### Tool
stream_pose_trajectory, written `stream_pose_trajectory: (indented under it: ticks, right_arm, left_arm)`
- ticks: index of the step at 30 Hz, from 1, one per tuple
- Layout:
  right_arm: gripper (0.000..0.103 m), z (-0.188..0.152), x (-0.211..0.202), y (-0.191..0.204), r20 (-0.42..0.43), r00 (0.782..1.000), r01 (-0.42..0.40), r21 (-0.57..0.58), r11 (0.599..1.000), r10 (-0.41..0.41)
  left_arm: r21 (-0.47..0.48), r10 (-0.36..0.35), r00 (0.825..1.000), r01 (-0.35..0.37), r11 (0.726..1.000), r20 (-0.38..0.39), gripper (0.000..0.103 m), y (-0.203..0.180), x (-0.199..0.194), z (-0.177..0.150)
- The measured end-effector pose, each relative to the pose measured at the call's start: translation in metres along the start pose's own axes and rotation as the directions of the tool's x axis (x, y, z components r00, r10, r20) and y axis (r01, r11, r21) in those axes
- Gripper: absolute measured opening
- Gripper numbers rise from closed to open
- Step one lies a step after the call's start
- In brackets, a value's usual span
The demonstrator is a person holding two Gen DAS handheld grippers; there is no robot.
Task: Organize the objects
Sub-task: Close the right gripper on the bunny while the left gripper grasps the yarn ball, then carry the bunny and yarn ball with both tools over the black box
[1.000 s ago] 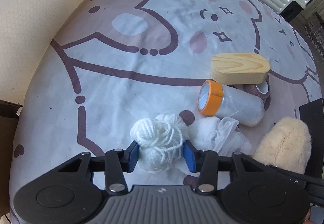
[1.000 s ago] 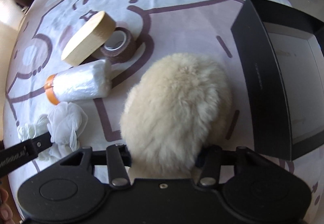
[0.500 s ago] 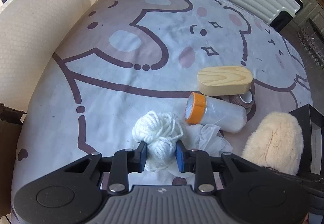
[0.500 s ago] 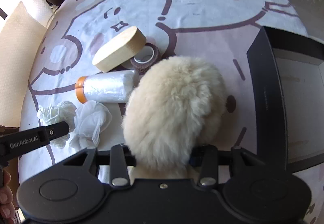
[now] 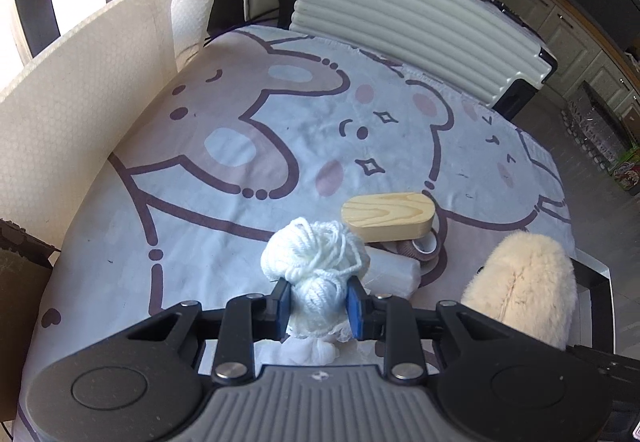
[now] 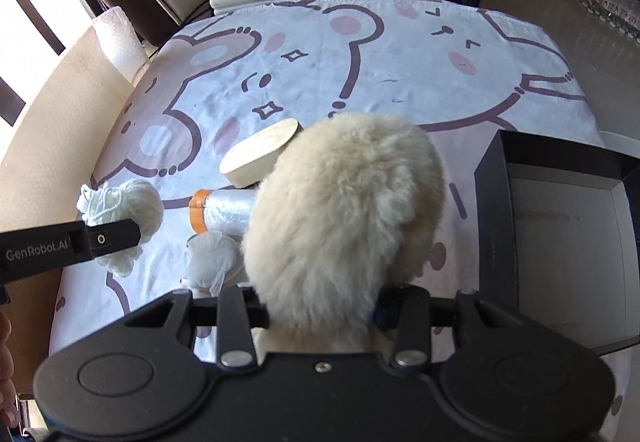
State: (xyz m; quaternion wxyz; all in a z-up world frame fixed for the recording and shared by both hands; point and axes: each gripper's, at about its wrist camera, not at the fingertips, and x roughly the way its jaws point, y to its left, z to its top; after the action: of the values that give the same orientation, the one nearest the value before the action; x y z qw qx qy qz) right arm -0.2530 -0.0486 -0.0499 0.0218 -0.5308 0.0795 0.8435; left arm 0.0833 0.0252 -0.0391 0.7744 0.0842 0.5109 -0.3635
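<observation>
Yarn (image 5: 316, 262) sits clamped in the left gripper (image 5: 319, 306), lifted above the worktop (image 5: 224, 178). Right gripper (image 6: 320, 312) grips the fleece pad (image 6: 344, 218), held beside the black box (image 6: 496, 210).

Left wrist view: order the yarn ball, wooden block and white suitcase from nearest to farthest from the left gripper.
1. Yarn ball, clamped between the left gripper jaws.
2. Wooden block, just beyond, slightly right.
3. White suitcase, past the table's far edge.
</observation>
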Motion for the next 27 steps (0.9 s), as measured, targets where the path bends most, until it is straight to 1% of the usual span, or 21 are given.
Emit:
stream_pose_trajectory:
  ticks: [6,8,14,19,22,27]
  right_arm:
    - [0.042,0.0,-0.027,-0.013,0.072,0.997,-0.014,-0.004,1.0,0.014]
    - [0.042,0.0,-0.035,-0.018,0.094,0.996,-0.006,-0.006,1.0,0.006]
    - [0.042,-0.002,-0.057,-0.031,0.158,0.987,0.016,-0.011,1.0,-0.014]
    - [0.042,-0.005,-0.072,-0.038,0.199,0.98,0.024,-0.025,0.999,-0.018]
    - [0.043,-0.006,-0.079,-0.041,0.218,0.976,0.015,-0.021,1.0,-0.01]
    - [0.043,-0.007,-0.088,-0.045,0.247,0.969,0.034,-0.025,0.999,-0.026]
  left_arm:
    - [0.035,-0.003,0.999,0.001,0.999,0.049,0.03,-0.012,-0.023,-0.005]
    - [0.055,-0.001,0.998,-0.003,0.998,0.066,0.03,-0.018,-0.03,-0.007]
    - [0.156,0.019,0.992,-0.038,0.987,0.121,0.03,-0.038,-0.05,-0.015]
    - [0.193,0.002,0.99,-0.03,0.981,0.144,0.03,-0.048,-0.061,-0.02]
    - [0.214,0.003,0.988,-0.036,0.976,0.155,0.03,-0.053,-0.065,-0.022]
    - [0.239,0.011,0.984,-0.053,0.97,0.175,0.031,-0.058,-0.07,-0.024]
